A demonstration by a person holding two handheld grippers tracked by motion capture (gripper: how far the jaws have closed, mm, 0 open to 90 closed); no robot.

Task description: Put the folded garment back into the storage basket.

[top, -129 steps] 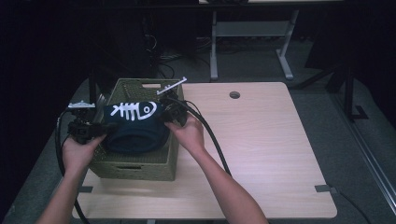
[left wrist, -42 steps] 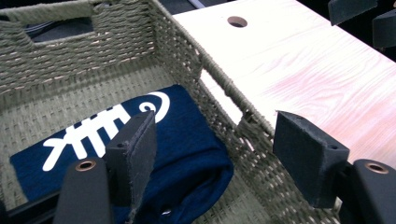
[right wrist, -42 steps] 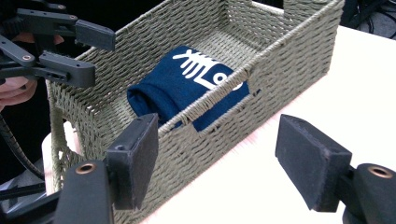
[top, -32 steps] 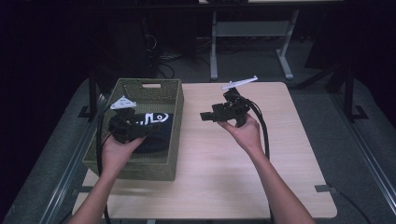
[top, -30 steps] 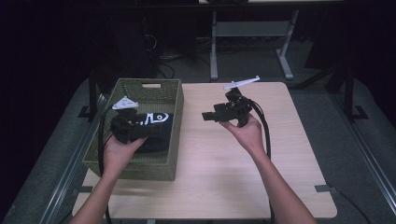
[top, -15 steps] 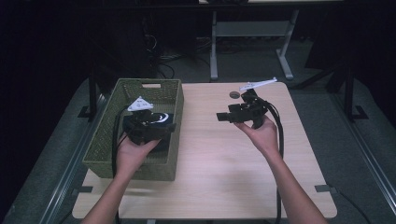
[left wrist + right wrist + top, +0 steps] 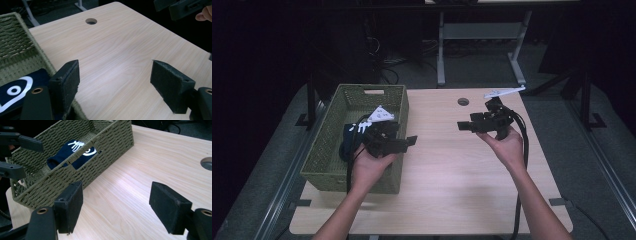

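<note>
Left gripper [image 7: 412,141]: hovers at the right rim of the green woven basket [image 7: 362,89], held in the left hand [image 7: 371,167], tips pointing right across the worktop [image 7: 452,180]. Stands wide open, having just been opening, with nothing between the pads. Seen in the left gripper view as two black felt-faced pads well apart [image 7: 115,82], bare wood behind them and the basket's wall [image 7: 22,50] at the left edge.

Right gripper [image 7: 460,126]: hangs above the right half of the worktop in the right hand [image 7: 507,145], tips pointing left toward the basket. Also gapes wide, gripping nothing. In the right gripper view [image 7: 116,205], shows only pale wood between the pads, with the basket [image 7: 110,142] beyond them.

Dark blue cloth [image 7: 348,142] with a white print: lies inside the basket, on its floor, partly covered by the left gripper in the high view. Shows folded through the basket's side in the right gripper view [image 7: 75,152], and as a blue corner with a white ring just beside the left pad in the left gripper view [image 7: 15,90]. Touches neither gripper, as far as can be told.

Basket: sits on the left part of the worktop, long side running away from the person. Round hole [image 7: 463,101] near the far edge of the worktop, between the two grippers and beyond them.
</note>
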